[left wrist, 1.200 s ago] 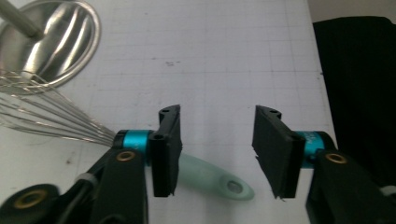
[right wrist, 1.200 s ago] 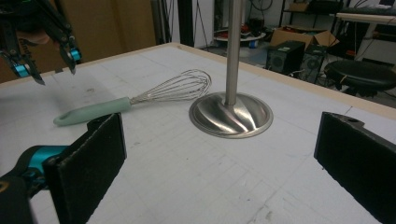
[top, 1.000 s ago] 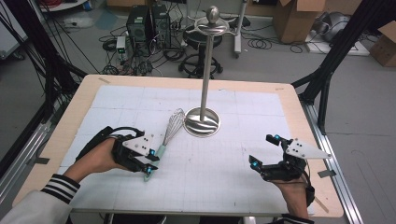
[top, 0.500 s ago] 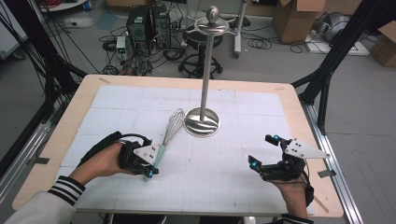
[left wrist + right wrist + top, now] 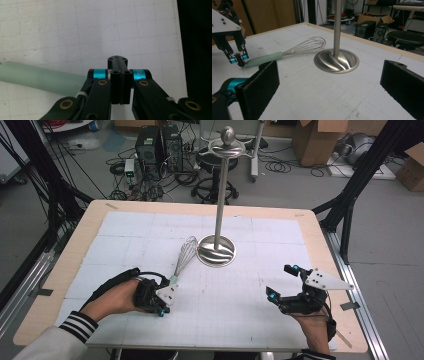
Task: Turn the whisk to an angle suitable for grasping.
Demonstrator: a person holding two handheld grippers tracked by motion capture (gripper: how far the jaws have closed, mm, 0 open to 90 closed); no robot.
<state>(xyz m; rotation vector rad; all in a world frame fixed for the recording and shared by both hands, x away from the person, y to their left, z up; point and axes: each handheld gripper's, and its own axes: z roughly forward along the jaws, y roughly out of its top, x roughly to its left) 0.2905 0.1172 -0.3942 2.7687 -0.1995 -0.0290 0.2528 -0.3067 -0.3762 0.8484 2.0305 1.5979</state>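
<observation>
Whisk (image 5: 183, 257) lies flat on the counter (image 5: 125, 220), just beside the round base of the tall metal stand (image 5: 216, 251). Its wire end is near that base and its green handle (image 5: 37, 77) points away from the stand, toward the left gripper (image 5: 162, 306).

The left gripper is low by the handle's end. Its fingers (image 5: 120, 75) are pressed together with nothing between them, and the handle sits beside them, not inside. The jaws have just been closing, so the grab may have missed. If the hand lifts now, the whisk would stay behind. A push could also roll it against the stand.

The right gripper (image 5: 284, 285) waits well apart from the stand with its fingers (image 5: 259, 82) wide apart, holding nothing.
</observation>
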